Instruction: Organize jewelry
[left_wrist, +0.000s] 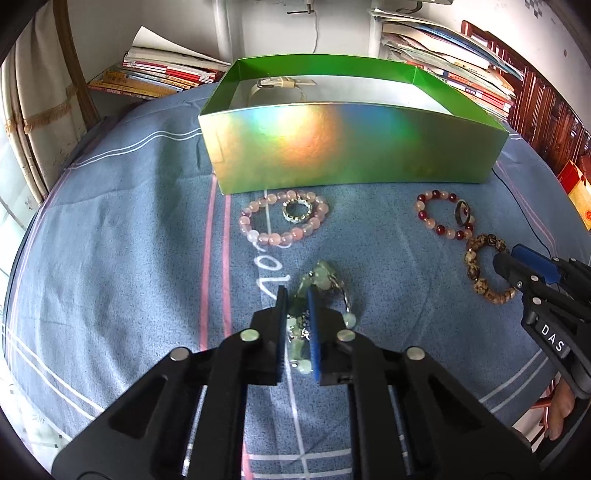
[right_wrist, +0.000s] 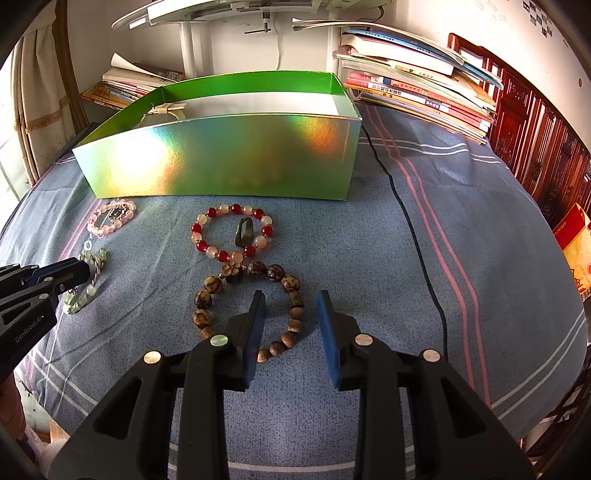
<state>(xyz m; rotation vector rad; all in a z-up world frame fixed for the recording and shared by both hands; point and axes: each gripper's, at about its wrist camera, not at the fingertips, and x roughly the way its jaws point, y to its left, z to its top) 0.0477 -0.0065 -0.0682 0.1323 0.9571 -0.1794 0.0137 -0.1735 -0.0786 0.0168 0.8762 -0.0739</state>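
Note:
A green jade bead bracelet (left_wrist: 321, 277) (right_wrist: 79, 299) lies bunched on the blue cloth, and my left gripper (left_wrist: 297, 290) (right_wrist: 79, 271) is shut on it, beads showing between the pads. My right gripper (right_wrist: 291, 295) (left_wrist: 508, 254) stands open astride the right side of a brown wooden bead bracelet (right_wrist: 207, 295) (left_wrist: 471, 258), its pads clear of the beads. Beyond lie a red-and-white bracelet (right_wrist: 201, 245) (left_wrist: 421, 214) around a dark ring (right_wrist: 244, 230) (left_wrist: 461, 214), and a pink bracelet (left_wrist: 245, 219) (right_wrist: 98, 229) around a silver ring (left_wrist: 291, 218). A shiny green box (left_wrist: 351, 147) (right_wrist: 221, 158) stands behind, holding a pale watch (left_wrist: 280, 83) (right_wrist: 166, 109).
Stacks of books (right_wrist: 417, 92) (left_wrist: 162, 74) sit behind the box on both sides. A black cable (right_wrist: 417, 243) runs down the striped blue cloth (right_wrist: 369, 258) to the right of the jewelry. A red-and-yellow packet (right_wrist: 576, 243) lies at the far right edge.

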